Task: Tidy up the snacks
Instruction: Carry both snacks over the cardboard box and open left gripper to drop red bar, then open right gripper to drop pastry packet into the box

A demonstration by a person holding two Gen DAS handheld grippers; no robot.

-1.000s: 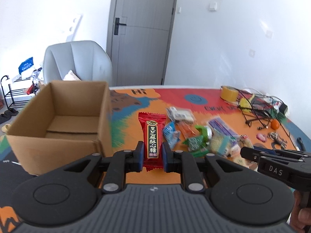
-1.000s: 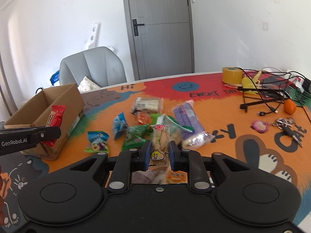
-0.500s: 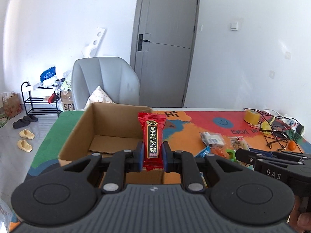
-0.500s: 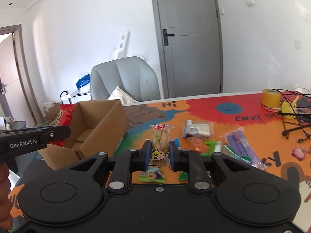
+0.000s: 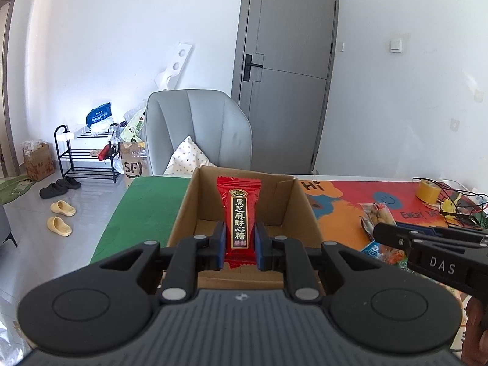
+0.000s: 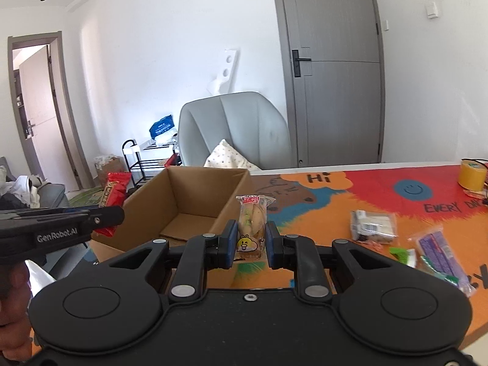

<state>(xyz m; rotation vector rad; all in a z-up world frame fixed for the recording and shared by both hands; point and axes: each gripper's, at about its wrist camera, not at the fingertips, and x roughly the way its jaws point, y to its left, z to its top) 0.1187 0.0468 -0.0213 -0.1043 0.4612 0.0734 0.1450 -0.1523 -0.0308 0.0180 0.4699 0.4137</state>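
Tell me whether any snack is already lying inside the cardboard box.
No, in the right wrist view the cardboard box shows only its bare floor flaps, while the red candy packet is clamped in the left gripper.

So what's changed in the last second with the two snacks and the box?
Both grippers swung from the snack pile toward the cardboard box. The left gripper stays clamped on the red candy, the right gripper on the bread snack. Nothing released.
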